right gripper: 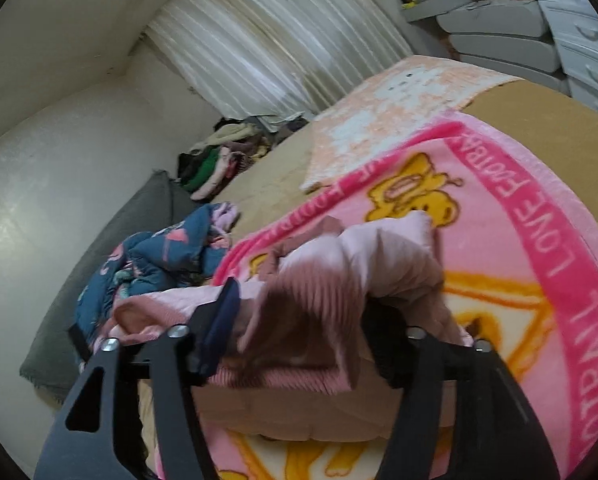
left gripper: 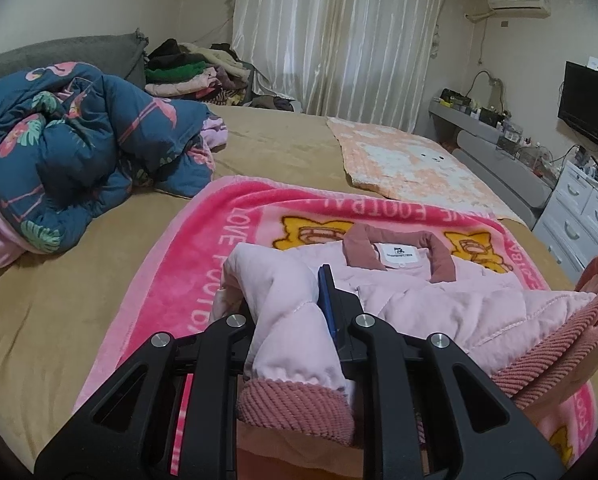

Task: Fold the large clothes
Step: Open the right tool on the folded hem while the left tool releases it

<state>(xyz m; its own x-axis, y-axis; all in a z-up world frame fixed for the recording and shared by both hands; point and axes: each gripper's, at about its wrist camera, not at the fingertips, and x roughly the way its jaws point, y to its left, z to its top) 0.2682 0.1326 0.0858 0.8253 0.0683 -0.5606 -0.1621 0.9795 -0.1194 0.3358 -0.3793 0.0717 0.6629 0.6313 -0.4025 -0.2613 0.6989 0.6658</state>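
Flanking the pink jacket: crumpled quilt, orange towel.

Left gripper clamping, right gripper standing apart

The left gripper is pointing downward and pinching a pink sleeve tightly between its black fingers. The right gripper is tilting to one side with its jaws spread wide; the pink cuff is lying loosely between its fingers, blurred.

Dim indoor light; blur (right view)
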